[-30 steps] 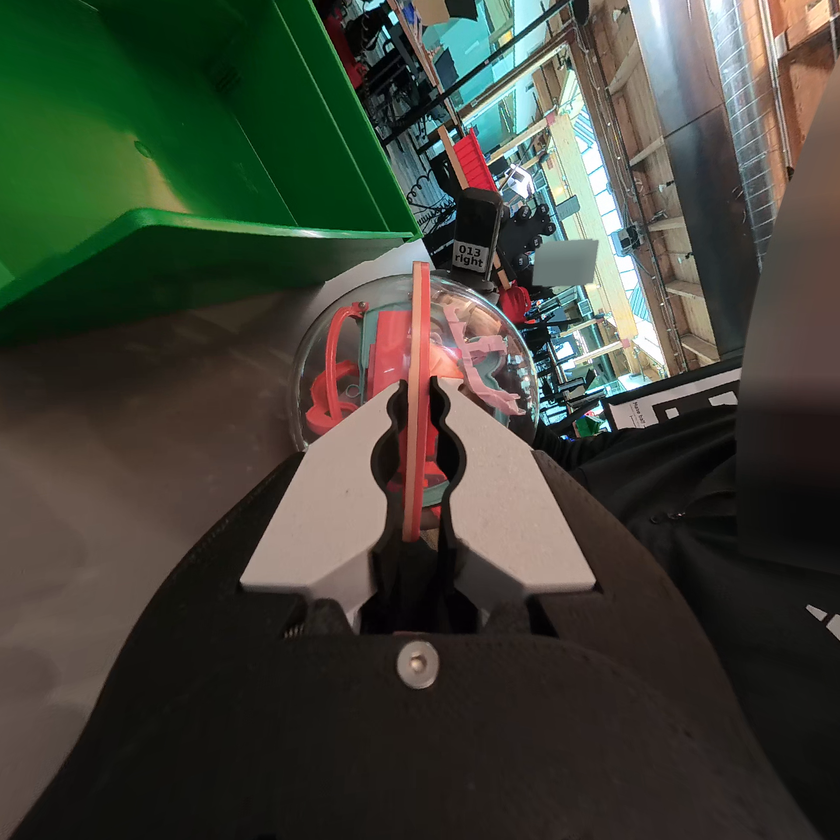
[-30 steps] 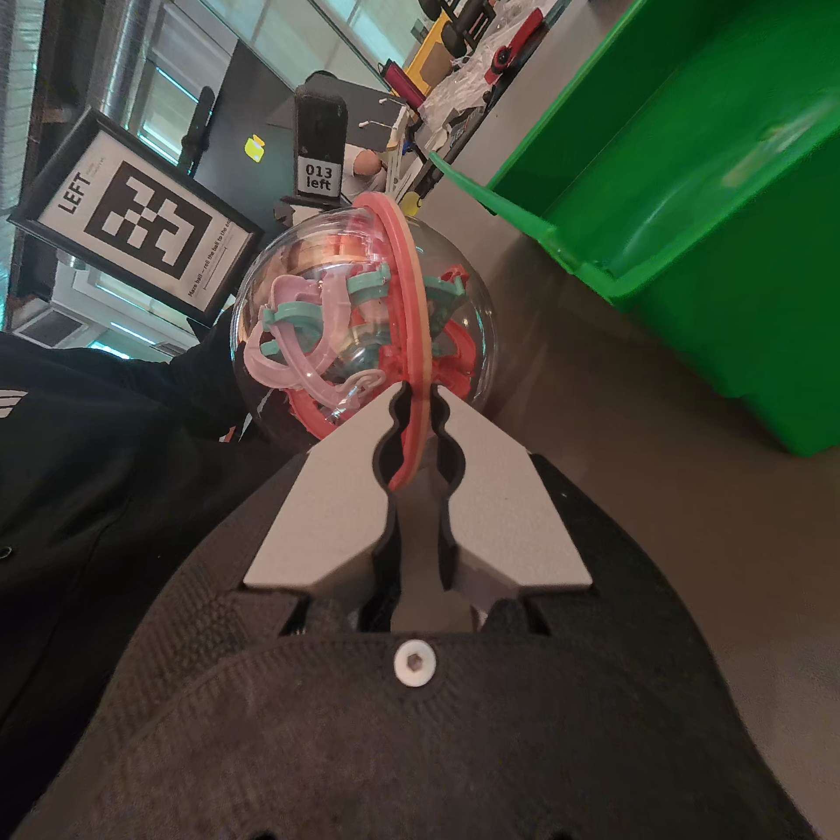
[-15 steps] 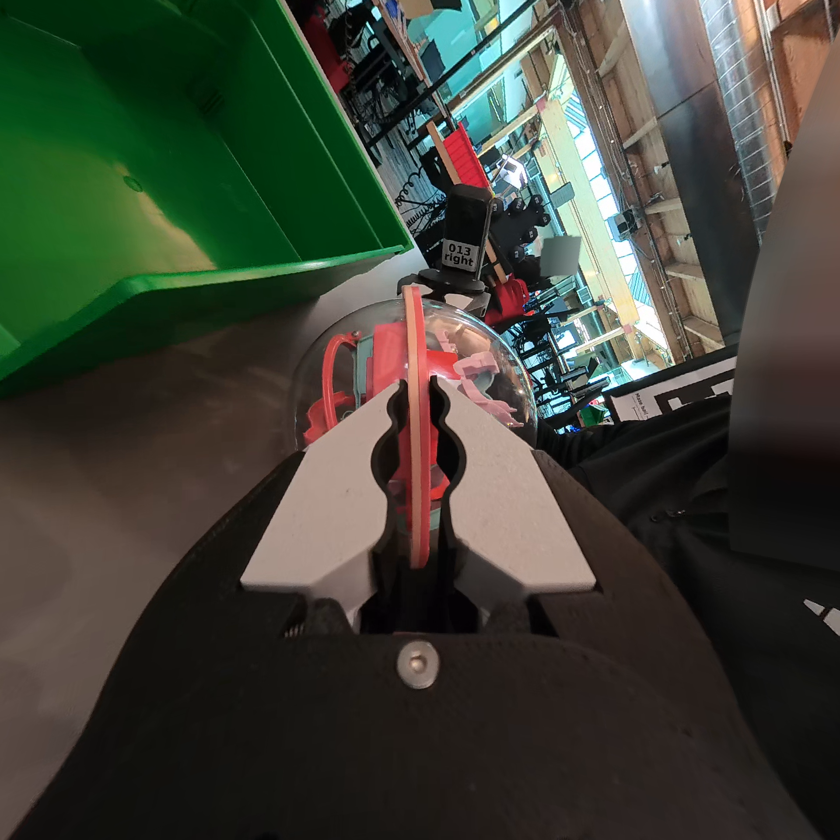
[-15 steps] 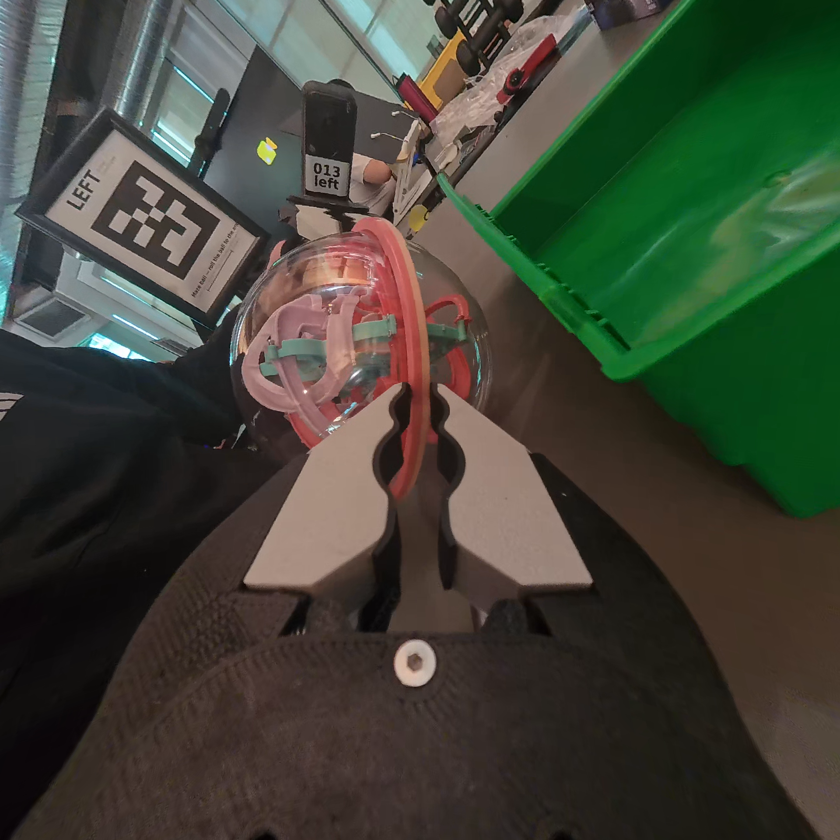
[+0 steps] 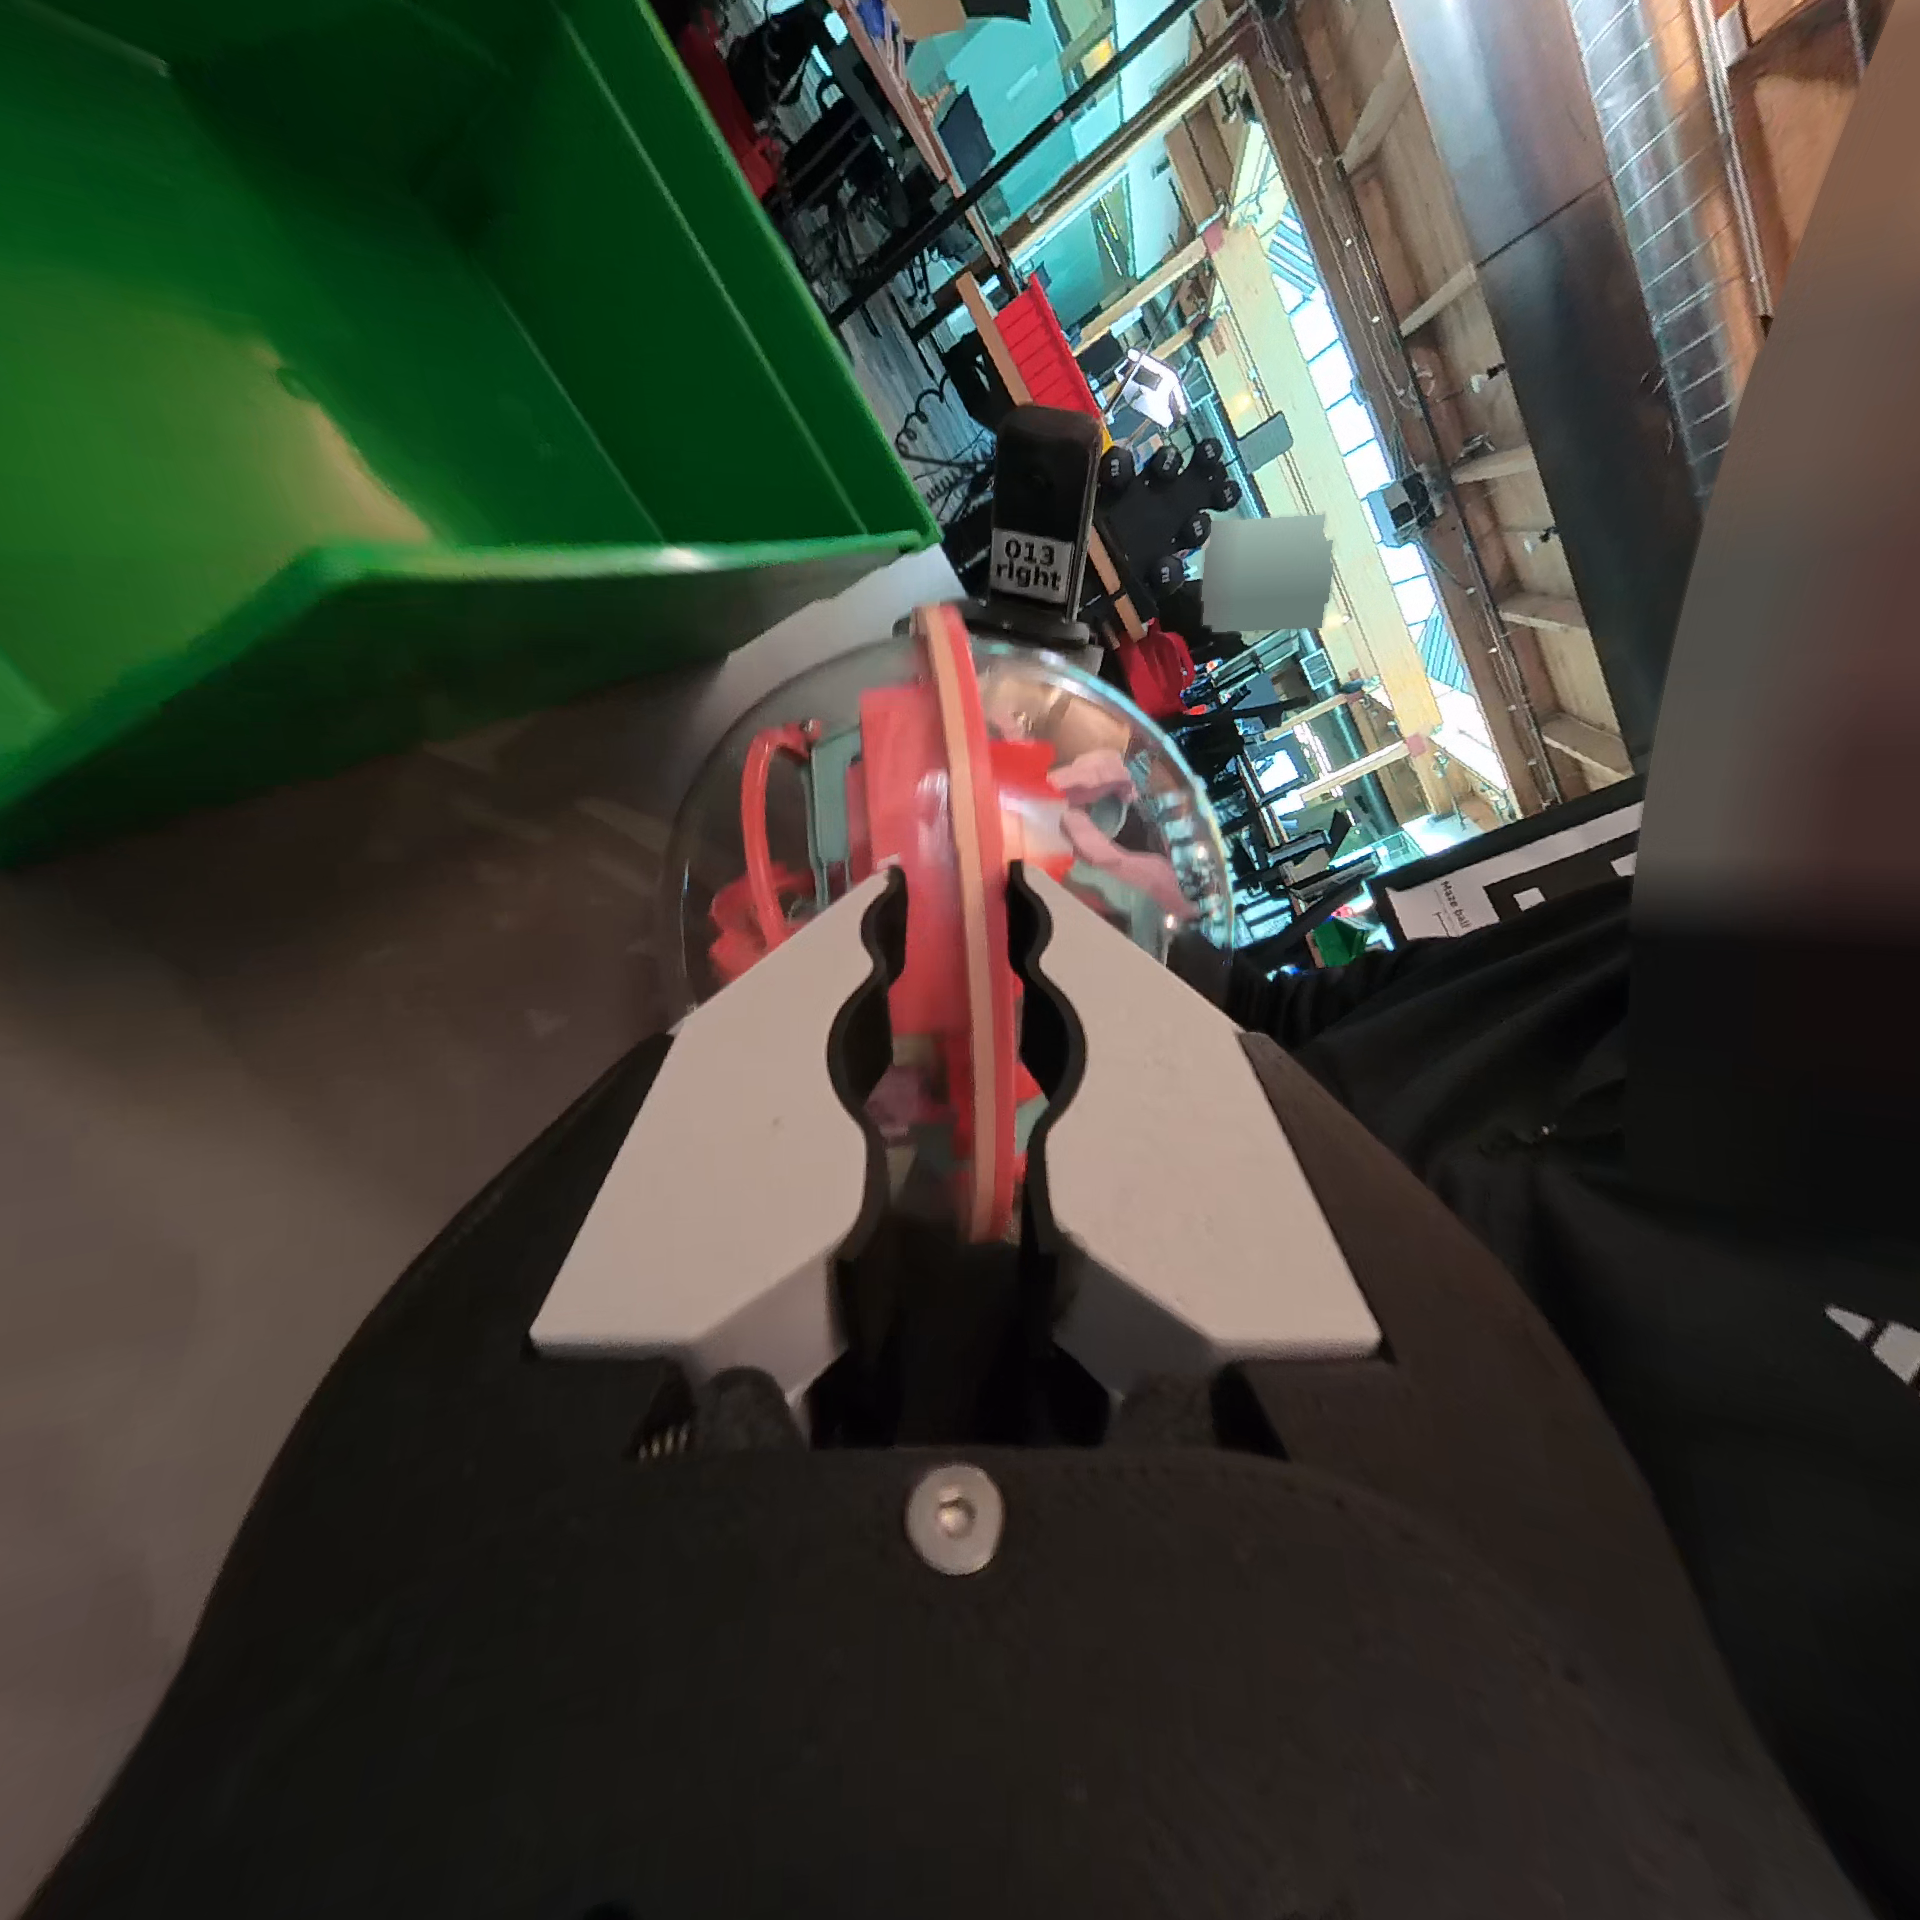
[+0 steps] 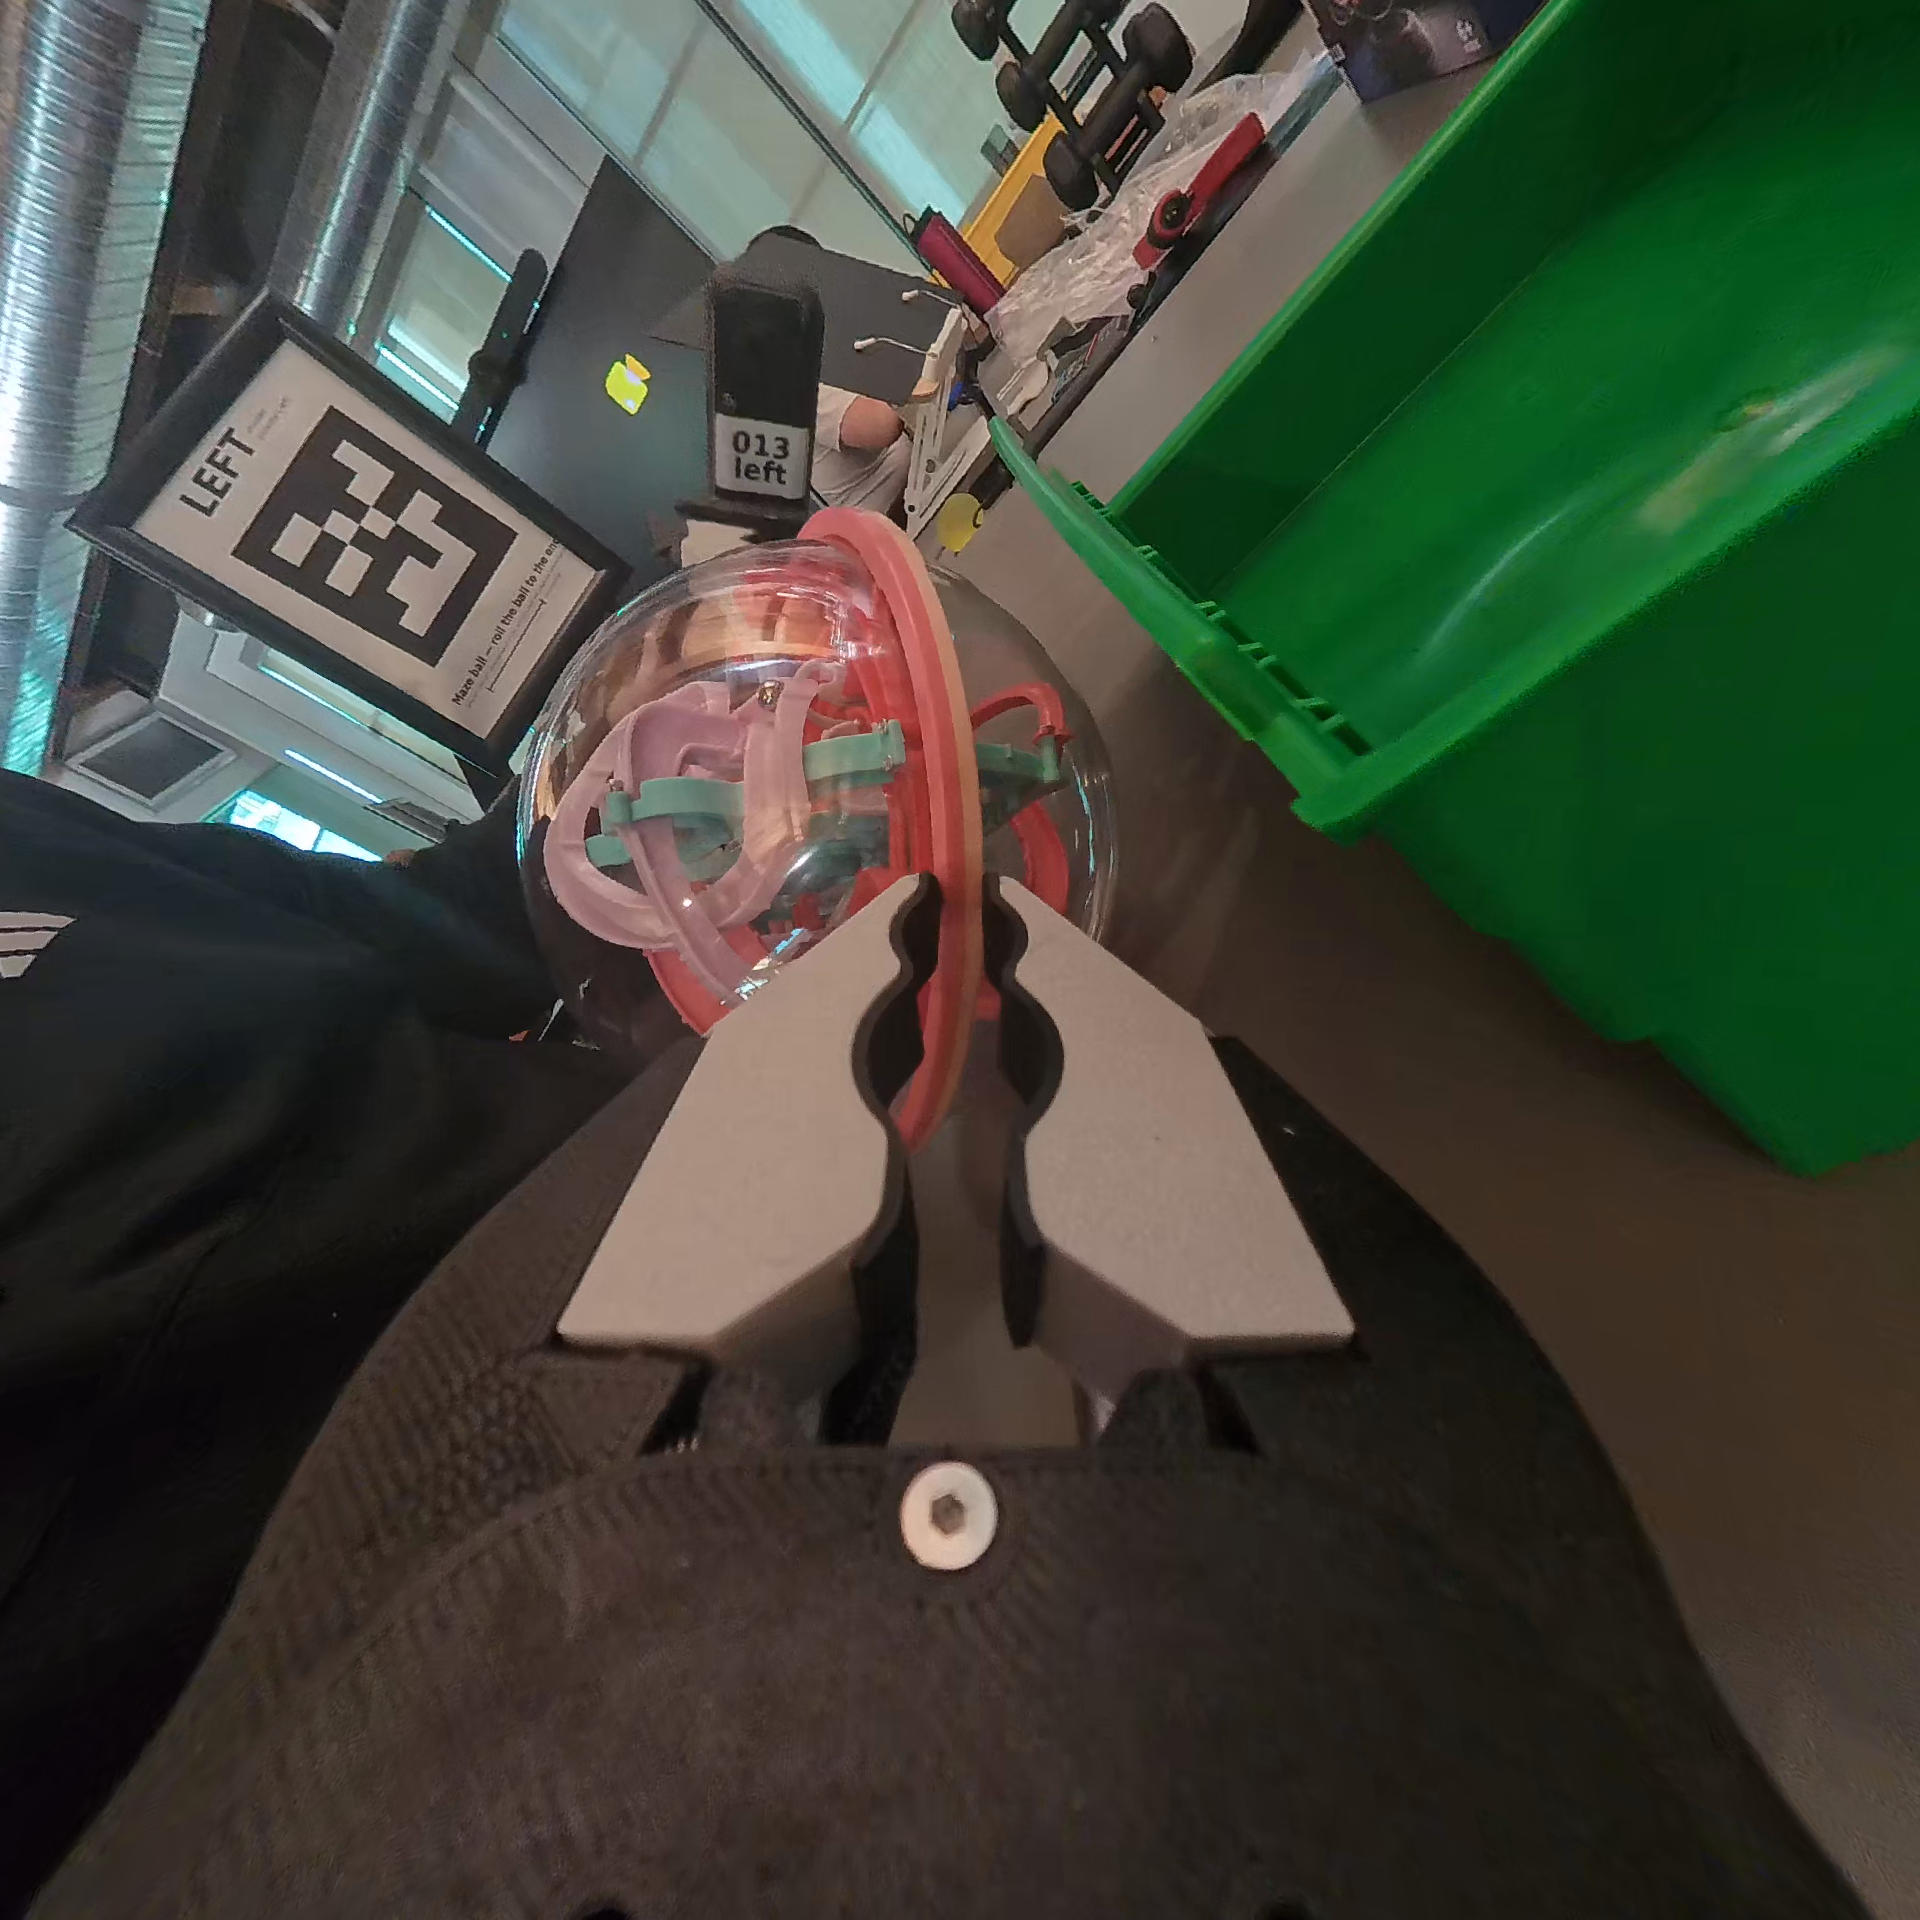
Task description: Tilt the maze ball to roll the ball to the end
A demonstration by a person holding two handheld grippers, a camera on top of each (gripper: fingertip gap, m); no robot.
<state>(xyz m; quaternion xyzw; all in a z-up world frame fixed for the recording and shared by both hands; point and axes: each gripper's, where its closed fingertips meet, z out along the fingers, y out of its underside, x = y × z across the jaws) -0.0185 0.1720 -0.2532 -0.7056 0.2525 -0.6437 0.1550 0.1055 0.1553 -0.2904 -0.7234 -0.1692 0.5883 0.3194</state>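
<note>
Jaws of the left gripper [image 5: 954, 883] now stand wider around the red rim of the clear plastic maze ball [image 5: 951, 821], loosened from before; right gripper [image 6: 961, 883] still pinches that rim, beside the green plastic bin [image 6: 1558, 623] on the grey table [image 6: 1455, 1143].

A large workshop or lab hall: exposed timber beams [image 5: 1382, 312], a ribbed metal duct [image 6: 42, 260] and tall windows [image 6: 665, 125], cluttered tables [image 6: 1132, 260], dumbbells [image 6: 1081, 83], a green plastic bin [image 6: 1558, 623] and a framed marker sign [image 6: 343, 530].
</note>
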